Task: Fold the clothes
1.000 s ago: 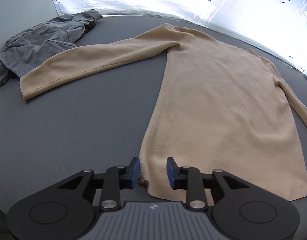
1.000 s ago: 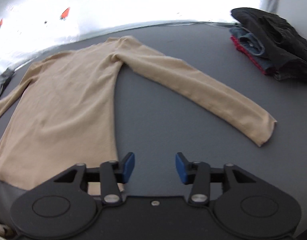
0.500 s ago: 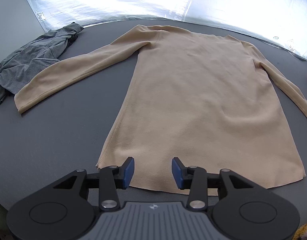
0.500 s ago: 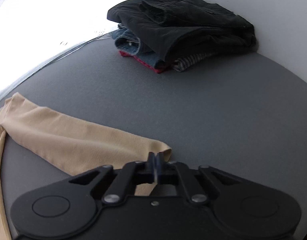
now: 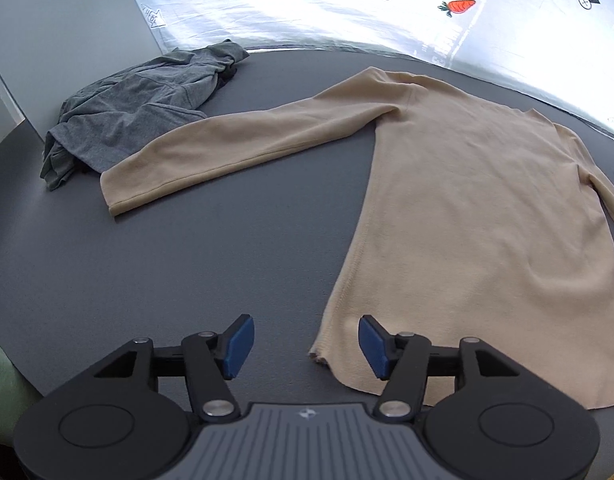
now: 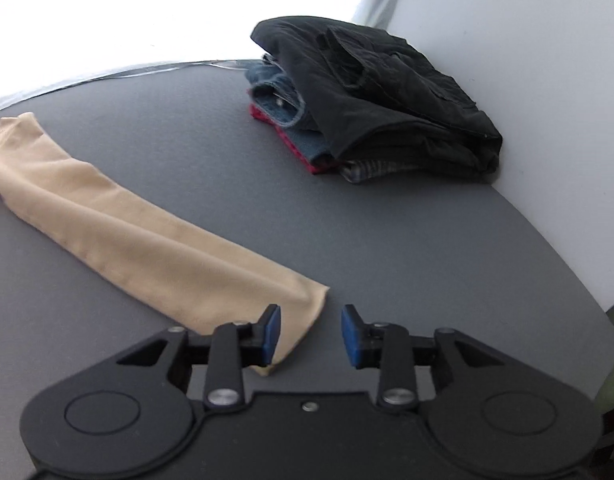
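A beige long-sleeved top (image 5: 479, 216) was laid flat on the dark grey worktop (image 5: 187, 264), its body spread to the right and one sleeve stretched out to the left. The cuff of that sleeve was seen just beside a crumpled grey garment (image 5: 143, 104) at the far left. The left claw (image 5: 306, 346) was held wide open, nothing between its blue pads; the near left corner of the top's hem lay just ahead, between the two fingers, and contact could not be judged.

In the right wrist view, the top's other sleeve (image 6: 147, 244) was stretched across the worktop (image 6: 427, 248), its cuff at the near end. The right claw (image 6: 311, 334) was also held open and empty, the cuff lying by its left finger and partly hidden beneath it.

A stack of folded clothes (image 6: 371, 100) was set at the far right, a black garment on top, denim and something red beneath.

Behind the worktop a bright white sheet (image 5: 387, 12) was hung, printed with a carrot picture (image 5: 459, 6) and small circled marks; the printed lettering on it could not be read.
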